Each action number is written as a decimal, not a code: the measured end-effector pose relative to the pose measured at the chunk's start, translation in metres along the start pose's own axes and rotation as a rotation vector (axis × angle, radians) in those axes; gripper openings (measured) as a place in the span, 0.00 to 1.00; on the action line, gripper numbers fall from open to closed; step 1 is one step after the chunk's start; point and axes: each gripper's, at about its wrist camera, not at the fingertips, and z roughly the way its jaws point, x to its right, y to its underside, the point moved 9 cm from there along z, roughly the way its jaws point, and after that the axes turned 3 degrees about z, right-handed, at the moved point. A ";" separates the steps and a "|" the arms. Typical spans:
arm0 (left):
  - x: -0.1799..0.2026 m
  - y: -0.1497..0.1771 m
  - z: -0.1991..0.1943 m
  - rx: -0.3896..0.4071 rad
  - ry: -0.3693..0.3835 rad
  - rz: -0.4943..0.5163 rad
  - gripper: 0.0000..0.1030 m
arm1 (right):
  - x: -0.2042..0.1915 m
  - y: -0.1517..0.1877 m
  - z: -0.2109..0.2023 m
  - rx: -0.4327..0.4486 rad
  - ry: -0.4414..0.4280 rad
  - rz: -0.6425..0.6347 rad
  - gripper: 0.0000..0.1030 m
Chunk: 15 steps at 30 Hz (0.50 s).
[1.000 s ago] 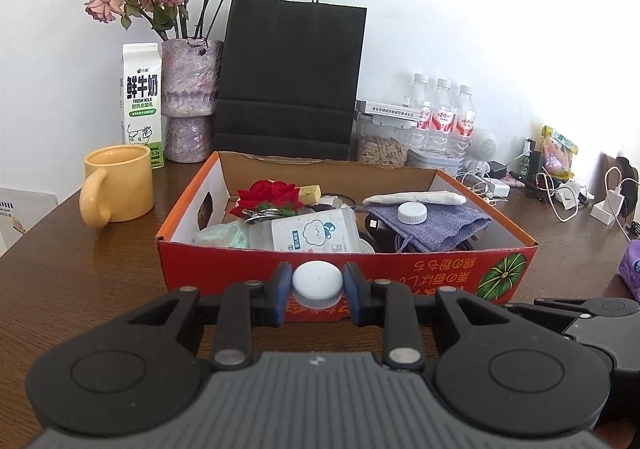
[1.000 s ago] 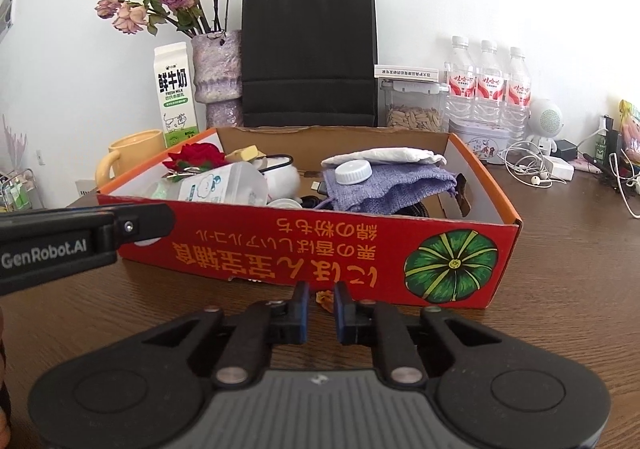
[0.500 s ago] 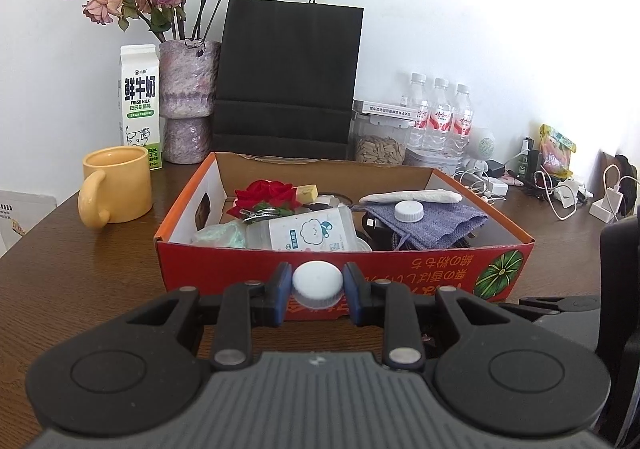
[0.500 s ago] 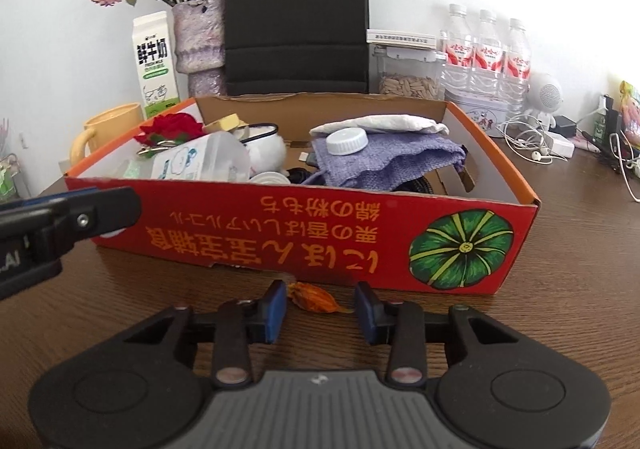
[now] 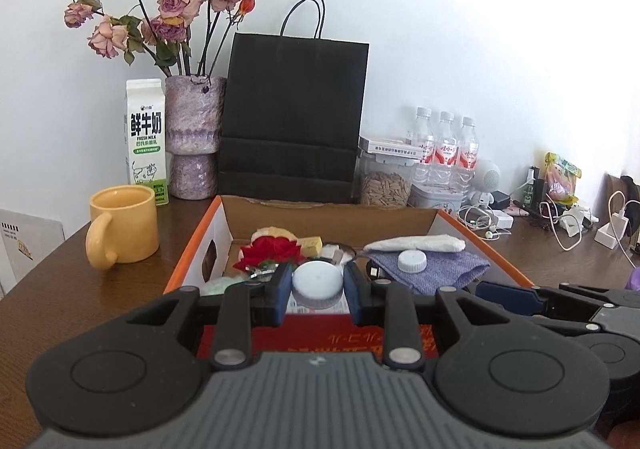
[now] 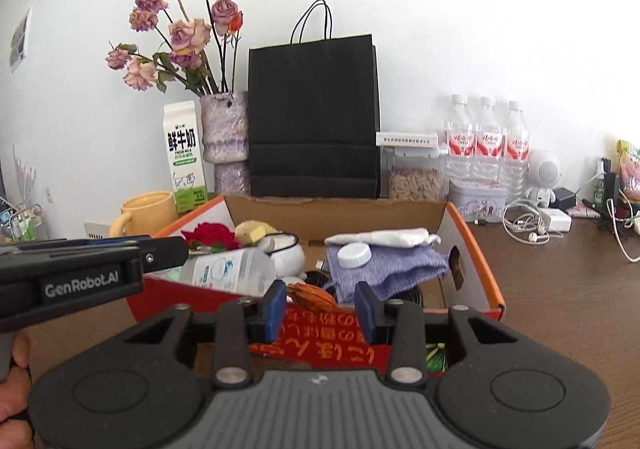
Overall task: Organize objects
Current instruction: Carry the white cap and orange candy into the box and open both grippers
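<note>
In the left wrist view, the left gripper (image 5: 318, 291) pinches a white bottle cap (image 5: 318, 283) between its blue pads, held over the near wall of the red cardboard box (image 5: 192, 261); a second white cap (image 5: 412, 261) lies on a purple cloth (image 5: 444, 273) inside the box. In the right wrist view, the right gripper (image 6: 320, 307) has its jaws spread apart above the box's near wall, with an orange wrapped candy (image 6: 310, 297) between them, touching the left pad; whether it is gripped I cannot tell.
</note>
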 end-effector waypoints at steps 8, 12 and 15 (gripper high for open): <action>-0.003 -0.037 0.032 0.049 -0.050 -0.027 0.28 | 0.013 -0.033 0.030 0.068 0.024 -0.007 0.35; -0.006 -0.042 0.051 0.062 -0.069 -0.038 0.28 | 0.020 -0.042 0.048 0.097 0.045 -0.006 0.35; -0.005 -0.039 0.062 0.056 -0.072 -0.030 0.28 | 0.024 -0.042 0.060 0.092 0.045 0.005 0.36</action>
